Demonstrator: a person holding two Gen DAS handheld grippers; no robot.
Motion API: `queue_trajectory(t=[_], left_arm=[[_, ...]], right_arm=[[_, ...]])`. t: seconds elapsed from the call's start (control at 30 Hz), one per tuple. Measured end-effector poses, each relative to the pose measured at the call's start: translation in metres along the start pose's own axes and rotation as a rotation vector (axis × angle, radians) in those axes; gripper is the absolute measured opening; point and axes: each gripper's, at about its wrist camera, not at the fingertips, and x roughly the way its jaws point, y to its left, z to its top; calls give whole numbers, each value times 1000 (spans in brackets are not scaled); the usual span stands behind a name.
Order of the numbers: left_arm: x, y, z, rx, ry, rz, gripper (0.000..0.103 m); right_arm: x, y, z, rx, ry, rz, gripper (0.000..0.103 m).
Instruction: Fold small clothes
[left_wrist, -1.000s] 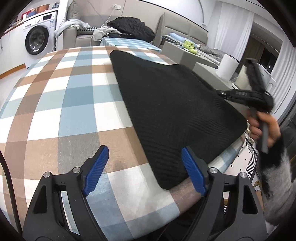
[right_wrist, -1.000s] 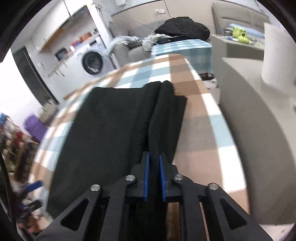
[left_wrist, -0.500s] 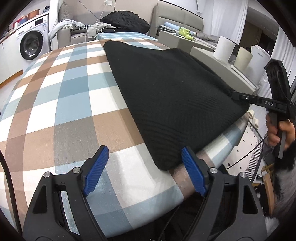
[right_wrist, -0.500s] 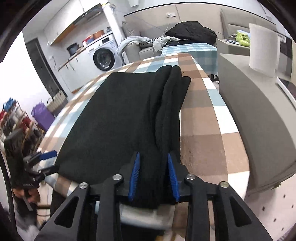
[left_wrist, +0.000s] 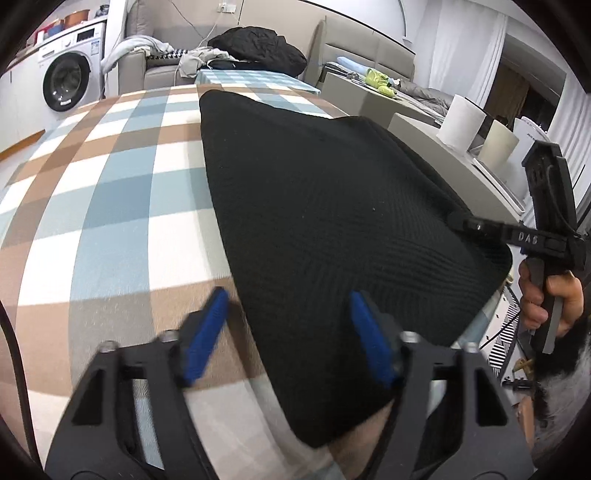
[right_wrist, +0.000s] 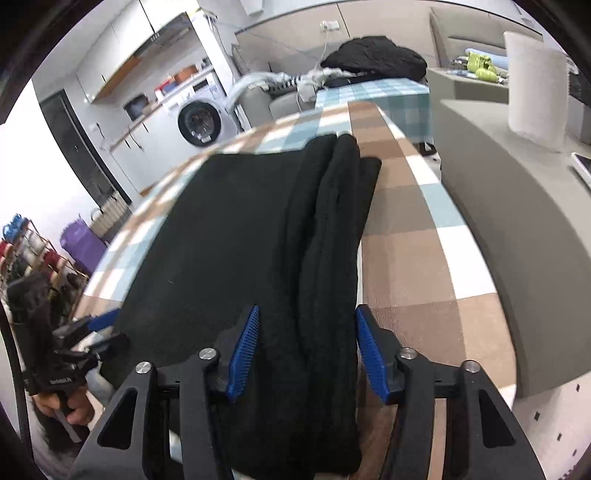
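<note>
Now we are holding both grippers spread at the near hem of the black sweater on the checked table: left gripper straddling its corner, right gripper straddling its folded edge, which runs straight ahead.

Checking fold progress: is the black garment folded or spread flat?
Partly folded: the black garment lies flat, its right side doubled into stacked layers between the open right gripper.

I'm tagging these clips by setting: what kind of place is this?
Most likely a home living and laundry area: a white front-loading washing machine, a grey sofa piled with clothes, and a black knit garment on a checked tablecloth.
</note>
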Motion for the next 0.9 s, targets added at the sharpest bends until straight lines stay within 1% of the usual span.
queue_trajectory(t=[0.03, 0.07, 0.1, 0.13, 0.23, 0.33, 0.6, 0.77, 0.9], left_arm=[[1, -1, 1, 5, 0, 8, 43], [3, -1, 4, 5, 2, 24, 37], [4, 0, 5, -4, 5, 21, 31], [4, 3, 7, -17, 7, 18, 29], [3, 9, 9, -21, 3, 25, 24], [-1, 21, 11, -23, -3, 56, 23], [-11, 83, 30, -88, -10, 174, 22], [-8, 110, 43, -106, -23, 220, 22], [-3, 127, 52, -129, -29, 235, 22]], right_arm=[[1, 1, 0, -10, -2, -5, 42], [1, 3, 0, -25, -2, -4, 38], [1, 5, 0, -35, -2, -2, 36], [1, 6, 1, -40, -1, -2, 32], [7, 13, 4, -54, 2, -13, 31], [18, 24, 10, -56, 5, -7, 31], [60, 75, 36, -93, 22, 12, 31], [83, 95, 55, -100, 38, 11, 31], [96, 102, 67, -103, 37, 12, 31]])
